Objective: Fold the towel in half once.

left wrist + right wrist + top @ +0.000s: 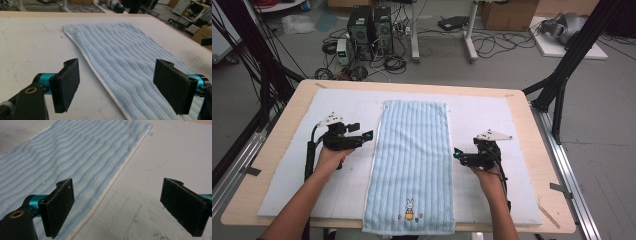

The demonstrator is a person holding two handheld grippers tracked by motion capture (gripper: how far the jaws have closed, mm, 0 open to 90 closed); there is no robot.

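A light blue striped towel [412, 160] lies flat down the middle of the table, with a small rabbit print near its front end. My left gripper [368, 135] is just off the towel's left edge, pointing at it, jaws wide apart and empty. In the left gripper view the towel [127, 62] runs between the two black pads [66, 83], which hover above it. My right gripper [457, 152] is at the towel's right edge, also open and empty. In the right gripper view the towel's white-hemmed edge [110, 186] passes between the pads [60, 205].
A white mat [512, 165] covers the wooden table [539, 145]; the towel's front end hangs over the near edge. Behind the table, on the floor, are computer towers [369, 27], cables and a cardboard box [507, 15]. Black frame legs [562, 75] stand at both sides.
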